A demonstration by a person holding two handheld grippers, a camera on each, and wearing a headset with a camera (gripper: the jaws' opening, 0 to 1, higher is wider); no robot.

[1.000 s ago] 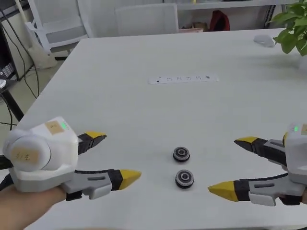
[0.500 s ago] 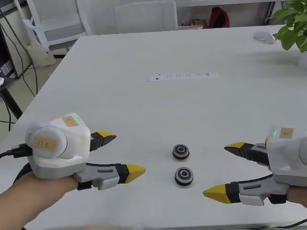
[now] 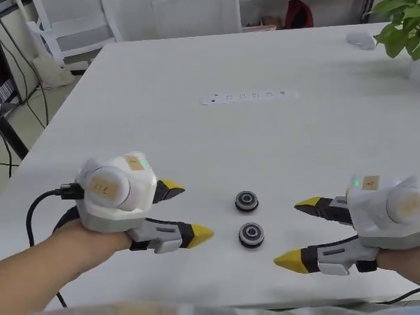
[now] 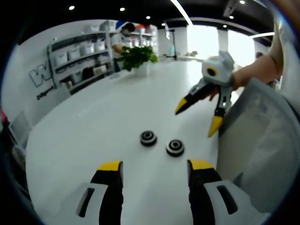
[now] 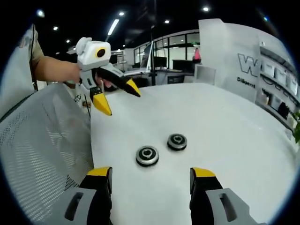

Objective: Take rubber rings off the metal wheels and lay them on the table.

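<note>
Two metal wheels point(image 3: 247, 201) lie close together on the table point(image 3: 197, 131), rubber rings point(image 3: 240, 235) apparently on. Your left gripper point(image 3: 195, 211) at their 9 o'clock and right gripper point(image 3: 289, 233) at 3 o'clock flank them, jaws spread and empty, presumably poised to steady and peel.

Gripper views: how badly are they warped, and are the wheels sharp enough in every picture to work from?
Head view: soft even light, faint shadows, no warp; the near wheel and the far wheel are sharp. Left gripper view: strong fisheye bend, the table edge curves, the bright background washes out, wheels readable. Right gripper view: same bend, wheels crisp.
</note>
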